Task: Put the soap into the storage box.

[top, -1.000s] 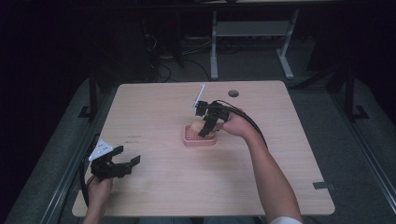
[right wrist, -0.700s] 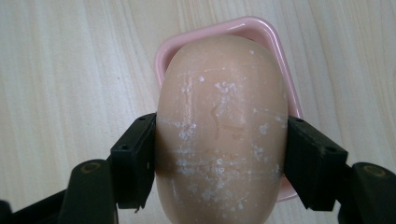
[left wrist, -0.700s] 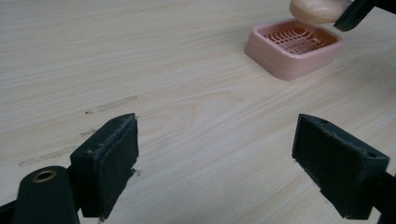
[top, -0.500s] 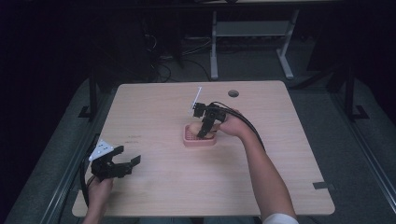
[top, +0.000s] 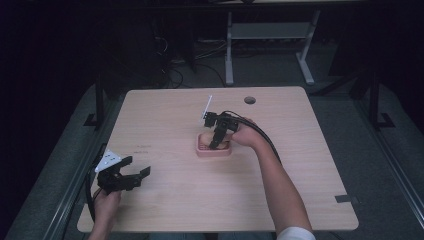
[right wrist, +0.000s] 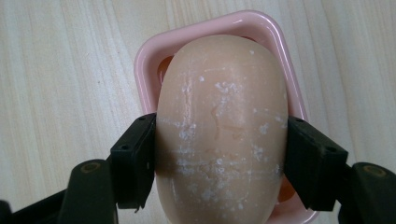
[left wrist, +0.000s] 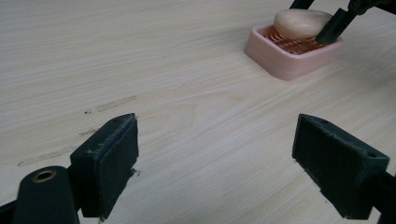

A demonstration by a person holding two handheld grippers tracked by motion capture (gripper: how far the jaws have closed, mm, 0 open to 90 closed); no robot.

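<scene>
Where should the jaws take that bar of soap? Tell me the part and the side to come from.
Grip the soap bar across its narrower width, on its two long sides, coming from above. It lies lengthwise in the pink soap dish, whose raised rim guards its lower edges. The right gripper already brackets it this way.

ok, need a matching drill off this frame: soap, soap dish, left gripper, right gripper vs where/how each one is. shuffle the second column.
Things:
1. bar of soap
2. pink soap dish
3. left gripper
4. right gripper

States:
A. jaws wide apart over bare wood, near the table's front left corner
B. sits on the table near the middle, holds the soap
C. jaws pressed against both sides of the soap
D. beige, flecked with white, lies in the dish

Pairs: 1-D, 2-B, 3-A, 4-C
</scene>
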